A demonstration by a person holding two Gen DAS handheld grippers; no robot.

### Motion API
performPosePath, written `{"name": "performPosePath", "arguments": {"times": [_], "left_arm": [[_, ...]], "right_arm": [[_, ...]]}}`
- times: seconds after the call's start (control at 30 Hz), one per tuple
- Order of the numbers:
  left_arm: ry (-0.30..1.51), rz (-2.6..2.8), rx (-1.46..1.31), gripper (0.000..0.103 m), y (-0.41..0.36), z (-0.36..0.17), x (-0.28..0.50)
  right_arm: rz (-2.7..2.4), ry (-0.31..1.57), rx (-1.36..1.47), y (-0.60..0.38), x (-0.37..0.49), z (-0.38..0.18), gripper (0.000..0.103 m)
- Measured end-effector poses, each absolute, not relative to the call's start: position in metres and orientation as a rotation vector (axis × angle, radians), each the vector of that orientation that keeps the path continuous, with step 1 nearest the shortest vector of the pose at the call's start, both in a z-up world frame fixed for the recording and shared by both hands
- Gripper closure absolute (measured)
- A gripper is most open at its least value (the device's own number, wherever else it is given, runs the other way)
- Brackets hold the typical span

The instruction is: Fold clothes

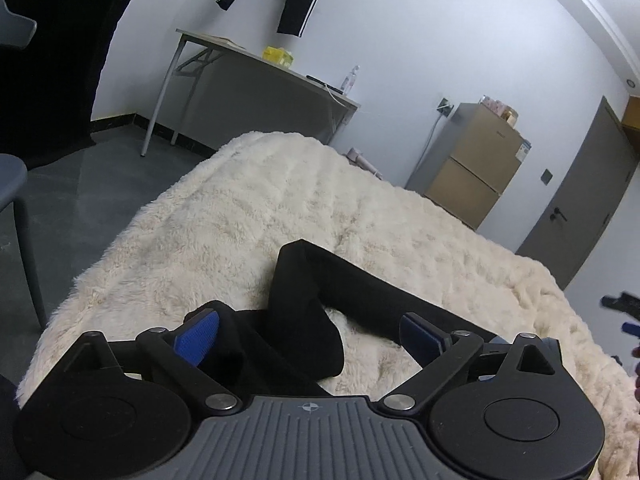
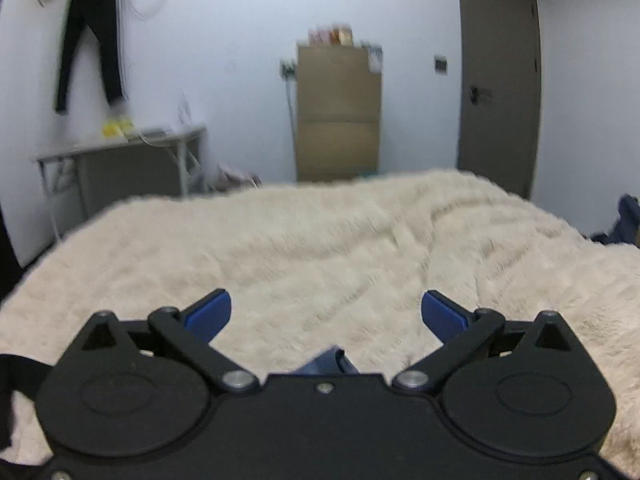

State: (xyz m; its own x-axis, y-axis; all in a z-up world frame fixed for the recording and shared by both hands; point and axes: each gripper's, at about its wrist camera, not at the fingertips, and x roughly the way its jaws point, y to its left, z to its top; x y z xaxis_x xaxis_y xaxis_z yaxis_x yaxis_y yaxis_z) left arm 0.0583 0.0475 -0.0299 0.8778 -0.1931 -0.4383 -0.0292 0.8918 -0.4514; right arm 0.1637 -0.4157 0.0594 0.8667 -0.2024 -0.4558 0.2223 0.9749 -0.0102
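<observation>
Black knit fabric, one long soft garment (image 1: 316, 300), lies bunched and bent on the cream shaggy fleece blanket (image 1: 248, 200) covering the bed, at the blanket's near edge and between the spread blue pads of the left hand-held gripper (image 1: 310, 330). That gripper is released: neither pad presses the cloth, though the left one sits right at a fold. Judging from this, the step in hand is to re-grip for the next fold; it would go best by reaching past the crumpled bend to a clean edge, pinching one layer only and drawing it flat across the blanket. In the right wrist view the right hand-held gripper (image 2: 326, 312) also stands wide apart and empty, above bare blanket (image 2: 320, 240), so it is free to pin or lift the far end. Counted: one black garment on the blanket, one blanket, two hand-held grippers, and one other dark striped garment (image 2: 94, 40) hanging on the wall beyond the blanket.
</observation>
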Motion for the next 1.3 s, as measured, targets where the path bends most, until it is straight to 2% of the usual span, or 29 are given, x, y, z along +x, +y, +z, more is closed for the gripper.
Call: {"name": "performPosePath", "arguments": {"times": [0.13,0.2,0.23,0.3,0.37,0.57,0.7,0.73,0.77,0.8,0.83,0.87,0.97,1.13,1.23,1.3], "left_arm": [[0.502,-0.086,-0.481,0.008,0.050,-0.030,0.062],[0.503,-0.088,-0.482,0.008,0.051,-0.030,0.062],[0.503,-0.090,-0.481,0.008,0.050,-0.029,0.062],[0.503,-0.095,-0.480,0.008,0.050,-0.029,0.061],[0.500,-0.101,-0.483,0.008,0.051,-0.029,0.060],[0.497,-0.108,-0.503,0.008,0.053,-0.028,0.060],[0.486,-0.099,-0.508,0.008,0.054,-0.028,0.058],[0.485,-0.098,-0.508,0.008,0.054,-0.028,0.058],[0.486,-0.096,-0.507,0.008,0.054,-0.028,0.057],[0.486,-0.095,-0.506,0.008,0.054,-0.028,0.057],[0.488,-0.094,-0.505,0.008,0.054,-0.028,0.057],[0.489,-0.093,-0.502,0.008,0.053,-0.028,0.058],[0.493,-0.092,-0.493,0.008,0.052,-0.028,0.058],[0.493,-0.101,-0.493,0.008,0.052,-0.028,0.059],[0.497,-0.112,-0.504,0.008,0.053,-0.028,0.060],[0.494,-0.119,-0.509,0.008,0.054,-0.028,0.060]], "right_arm": [[-0.138,0.723,-0.012,-0.410,0.182,0.022,0.001],[-0.062,0.847,-0.059,-0.399,0.172,-0.010,0.007],[-0.044,0.900,-0.077,-0.395,0.166,-0.025,0.015],[-0.084,0.915,-0.016,-0.401,0.158,-0.036,0.018],[-0.161,0.879,0.295,-0.436,0.135,-0.046,0.018],[-0.222,0.819,0.550,-0.476,0.125,-0.049,0.017],[-0.125,0.868,0.772,-0.483,0.138,-0.057,0.021],[-0.110,0.883,0.796,-0.480,0.142,-0.059,0.025],[-0.104,0.895,0.799,-0.477,0.145,-0.060,0.039],[-0.102,0.904,0.797,-0.474,0.147,-0.062,0.048],[-0.116,0.910,0.790,-0.471,0.149,-0.063,0.071],[-0.130,0.916,0.782,-0.468,0.151,-0.064,0.086],[-0.122,0.838,0.806,-0.469,0.133,-0.050,0.095],[-0.076,0.679,0.635,-0.441,0.052,0.007,0.098],[-0.101,0.697,0.522,-0.417,-0.009,0.016,0.100],[-0.176,0.822,0.480,-0.403,-0.064,-0.004,0.100]]}}
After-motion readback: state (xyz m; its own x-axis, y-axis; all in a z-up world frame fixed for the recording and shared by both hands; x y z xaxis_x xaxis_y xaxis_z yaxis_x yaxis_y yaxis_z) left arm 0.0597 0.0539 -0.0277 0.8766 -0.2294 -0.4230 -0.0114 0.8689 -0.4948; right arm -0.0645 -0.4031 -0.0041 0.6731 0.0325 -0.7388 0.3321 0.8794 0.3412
